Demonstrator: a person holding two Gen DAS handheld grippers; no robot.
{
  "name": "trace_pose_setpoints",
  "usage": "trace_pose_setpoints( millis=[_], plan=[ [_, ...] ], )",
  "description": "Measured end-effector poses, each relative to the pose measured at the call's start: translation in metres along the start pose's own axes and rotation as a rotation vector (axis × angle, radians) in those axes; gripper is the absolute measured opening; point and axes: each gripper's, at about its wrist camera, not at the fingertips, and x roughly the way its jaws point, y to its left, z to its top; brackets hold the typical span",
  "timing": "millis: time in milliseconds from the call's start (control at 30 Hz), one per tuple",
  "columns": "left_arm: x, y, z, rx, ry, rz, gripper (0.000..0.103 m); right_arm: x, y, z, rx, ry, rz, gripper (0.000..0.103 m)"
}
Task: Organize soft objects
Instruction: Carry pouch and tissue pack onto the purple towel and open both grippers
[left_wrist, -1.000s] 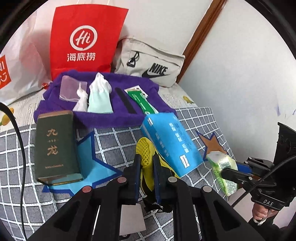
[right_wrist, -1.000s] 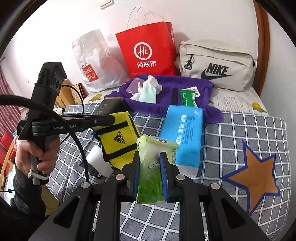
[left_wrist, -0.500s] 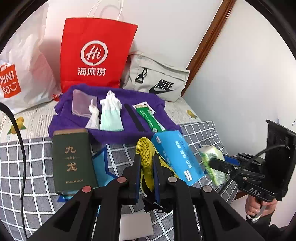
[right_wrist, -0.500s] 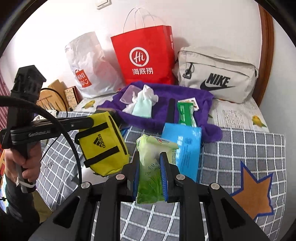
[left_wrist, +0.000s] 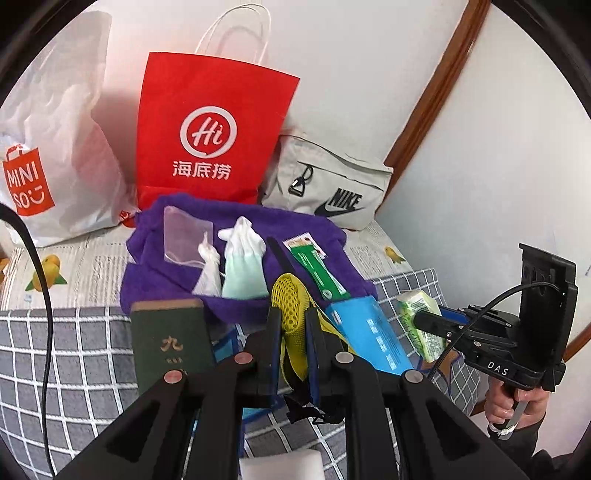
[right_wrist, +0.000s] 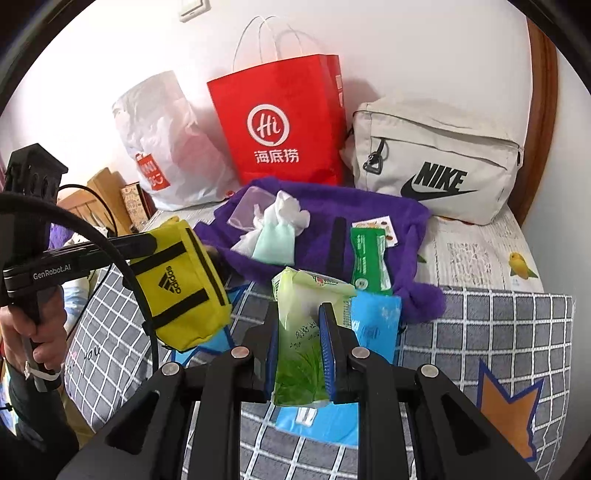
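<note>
Lifting: both loads now ride higher over the purple towel (right_wrist: 369, 206) than a second ago.
Left gripper (left_wrist: 293, 325): clamped on yellow pouch (right_wrist: 181, 284).
Right gripper (right_wrist: 298, 325): clamped on green tissue pack (right_wrist: 299, 332), beside the pouch.
Meaning: probably packing comes next.

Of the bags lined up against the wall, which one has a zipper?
The beige Nike bag, rightmost; its zipper pull hangs at the left end. The red paper bag and white Miniso bag are open-topped.

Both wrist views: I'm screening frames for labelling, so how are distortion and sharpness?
Left wrist view: fisheye bows the door frame, corners black, red bag logo crisp. Right wrist view: same black corners, Nike bag sharp, soft shadows on wall.
</note>
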Motion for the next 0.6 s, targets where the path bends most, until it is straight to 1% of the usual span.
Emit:
trace_pose_setpoints(
  millis=[200,300,600],
  plan=[
    [0.008,0.011,0.019,-0.005,-0.008,0.013,0.012,0.008,-0.012,0.014,0.018,-0.005,-0.008,0.02],
    [0.013,0.016,0.028,-0.008,-0.006,0.001,0.012,0.014,-0.019,0.02,0.033,0.0,-0.018,0.02],
    [0.03,0.036,0.052,-0.022,-0.003,0.029,0.012,0.025,-0.039,0.036,0.065,0.003,-0.045,0.02]
  ],
)
